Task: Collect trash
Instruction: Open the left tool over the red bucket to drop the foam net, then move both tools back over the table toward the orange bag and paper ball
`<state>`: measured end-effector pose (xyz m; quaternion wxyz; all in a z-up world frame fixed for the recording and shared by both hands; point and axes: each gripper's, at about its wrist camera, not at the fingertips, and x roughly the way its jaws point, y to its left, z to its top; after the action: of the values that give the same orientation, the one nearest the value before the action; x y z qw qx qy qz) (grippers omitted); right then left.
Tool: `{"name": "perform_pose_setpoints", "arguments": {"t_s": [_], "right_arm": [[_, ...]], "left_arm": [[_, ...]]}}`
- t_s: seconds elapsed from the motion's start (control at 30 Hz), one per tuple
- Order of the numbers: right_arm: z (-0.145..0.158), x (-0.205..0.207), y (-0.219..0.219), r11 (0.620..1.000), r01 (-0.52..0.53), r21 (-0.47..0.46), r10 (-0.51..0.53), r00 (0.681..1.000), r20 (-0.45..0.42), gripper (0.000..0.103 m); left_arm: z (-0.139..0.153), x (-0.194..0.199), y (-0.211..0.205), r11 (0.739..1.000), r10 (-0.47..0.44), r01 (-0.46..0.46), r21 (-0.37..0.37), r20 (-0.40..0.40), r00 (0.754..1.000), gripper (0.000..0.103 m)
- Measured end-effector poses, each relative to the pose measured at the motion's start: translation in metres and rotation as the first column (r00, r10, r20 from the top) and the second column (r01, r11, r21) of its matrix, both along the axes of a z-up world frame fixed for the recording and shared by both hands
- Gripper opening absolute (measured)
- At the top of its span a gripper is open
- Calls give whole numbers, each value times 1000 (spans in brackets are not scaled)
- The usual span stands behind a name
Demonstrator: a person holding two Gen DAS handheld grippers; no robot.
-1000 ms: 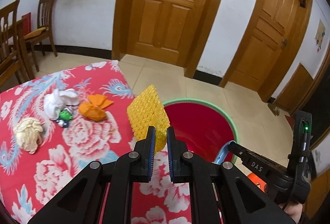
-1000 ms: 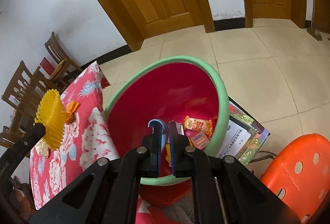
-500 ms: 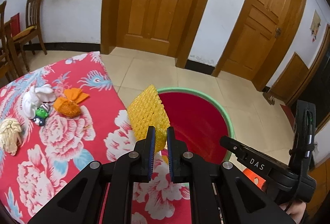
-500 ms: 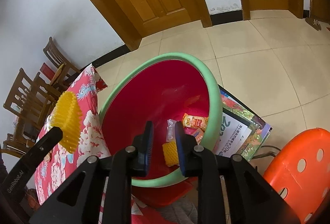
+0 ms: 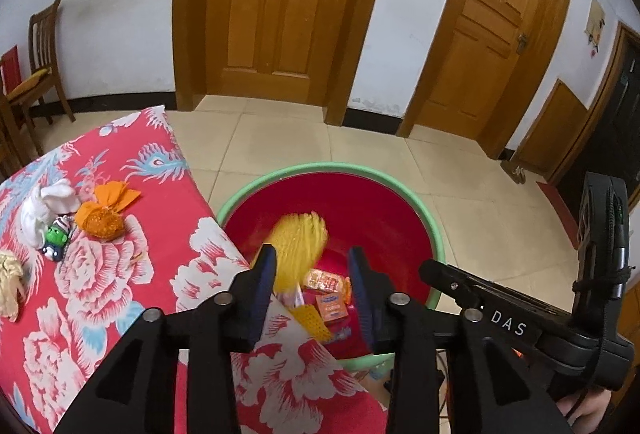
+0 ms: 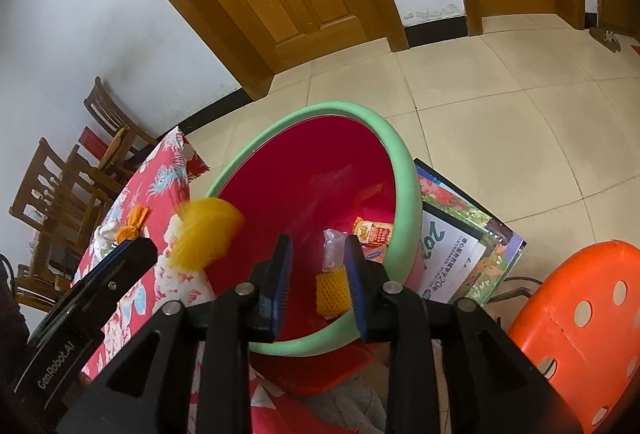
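A yellow foam net [image 5: 298, 238] hangs blurred in the air over the red basin with the green rim [image 5: 320, 167], free of my left gripper [image 5: 312, 254], whose jaws are opening and no longer press on it. In the right wrist view the same net [image 6: 206, 234] floats just beyond the left gripper's finger [image 6: 128, 254]. My right gripper [image 6: 319, 244] is over the basin's rim [image 6: 404, 162]; its jaws are opening with nothing between them. In the basin lie orange snack wrappers [image 5: 326, 280], a clear wrapper [image 6: 332, 250] and another yellow net piece [image 6: 330, 294].
The table's red flowered cloth [image 5: 120, 274] carries an orange net bundle [image 5: 102, 218], a white tissue [image 5: 44, 206], a small green toy [image 5: 56, 234] and a cream wad [image 5: 10, 282]. An orange stool [image 6: 580, 314] and a printed calendar [image 6: 452, 246] sit beside the basin. Wooden chairs [image 5: 40, 66] stand far left.
My left gripper has opened and let go of the yellow net, which now drops toward the basin. The right gripper has opened too, and the light blue piece is gone from its jaws.
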<state>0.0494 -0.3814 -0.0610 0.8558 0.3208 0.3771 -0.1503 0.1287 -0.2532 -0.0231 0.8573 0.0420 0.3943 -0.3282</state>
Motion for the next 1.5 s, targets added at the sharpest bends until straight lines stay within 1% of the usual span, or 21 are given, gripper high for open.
{"name": "perform_pose_setpoints", "arguments": {"t_s": [0.23, 0.43, 0.5, 0.57, 0.6, 0.7, 0.9, 1.2, 1.5], "right_arm": [[4, -3, 5, 1000, -10, 6, 10, 1000, 12, 35], [16, -5, 14, 1000, -26, -5, 26, 999, 33, 45], [20, -5, 18, 999, -33, -10, 34, 999, 41, 49], [24, -6, 22, 999, -39, -15, 40, 998, 47, 51], [27, -6, 24, 999, -43, -19, 44, 998, 50, 54], [33, -6, 31, 998, -55, -26, 56, 997, 61, 57], [41, 0, 49, 995, -95, -35, 97, 993, 72, 59], [54, 15, 80, 984, -165, -60, 170, 982, 83, 63], [63, 39, 114, 964, -248, -90, 255, 964, 74, 64]], "left_arm": [[6, 1, 8, 1000, 23, -23, -7, 13, 1000, 39], [12, 0, 23, 998, 63, -63, -12, 18, 998, 46], [14, 0, 30, 996, 87, -87, -12, 22, 996, 51], [16, 1, 37, 994, 109, -109, -13, 25, 994, 53], [17, 1, 41, 993, 119, -119, -13, 25, 993, 54], [19, 3, 54, 987, 157, -157, -18, 22, 987, 54], [26, 6, 84, 975, 221, -221, -25, 36, 975, 54], [36, 13, 129, 949, 315, -313, -35, 50, 948, 55], [38, 24, 180, 911, 412, -411, -33, 57, 909, 55]]}}
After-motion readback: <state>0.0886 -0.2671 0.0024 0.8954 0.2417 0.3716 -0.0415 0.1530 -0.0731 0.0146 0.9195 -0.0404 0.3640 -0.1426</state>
